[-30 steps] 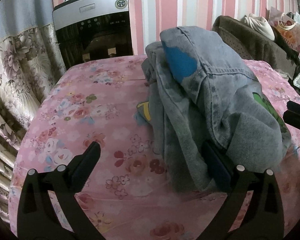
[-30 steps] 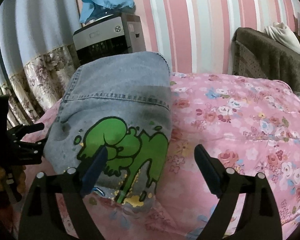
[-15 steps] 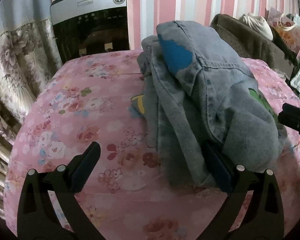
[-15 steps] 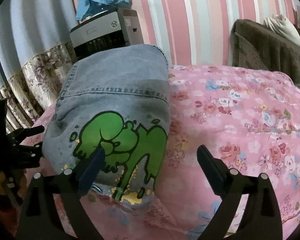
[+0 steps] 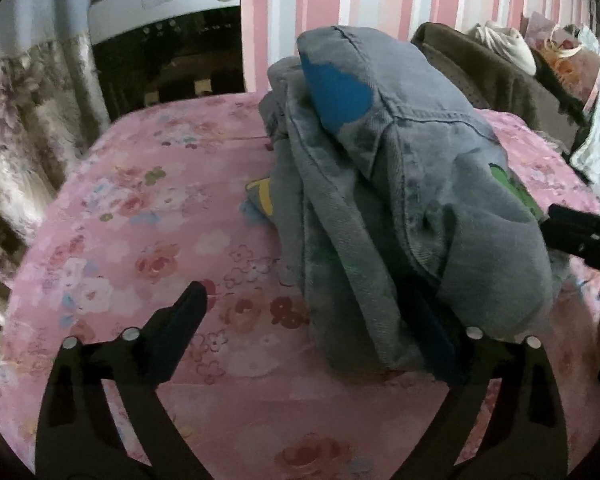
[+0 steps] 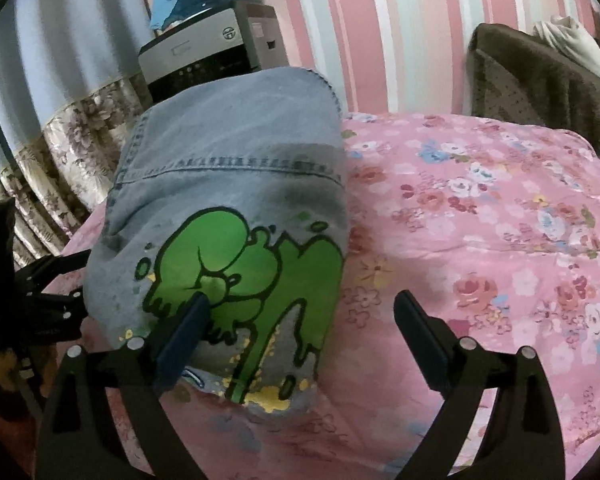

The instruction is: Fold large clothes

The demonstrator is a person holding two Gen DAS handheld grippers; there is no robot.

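1. the task's thing is a grey denim garment sitting in a bulky, bunched heap on the bed, on the pink floral cover. in the right wrist view the same garment shows a green cartoon print facing up and yellow splashes at the near hem.

2. left hand-held gripper: its jaws are closing a bit but stay spread wide. the near edge of the heap sits between the fingers, with the right finger tucked against or under the fabric and the left finger over bare bedding. nothing is pinched that i can see.

3. right hand-held gripper: spread wide too. the left finger overlaps the green print, the right finger hangs over the bed cover. the garment's right-hand hem corner sits between them, no pinch yet.

4. my read on the step: this looks like a late stage. the thing's already doubled over into a thick bundle, and both grippers are lining up on its near edge for a grab.

5. next move probably calls for closing both on that near edge, catching all the layers since denim's thick and stiff, then lifting evenly so the bundle doesn't flop open. hard to say if it's another fold or just tidying.

6. also around: a water dispenser by the striped wall, and a brown blanket off to the right.
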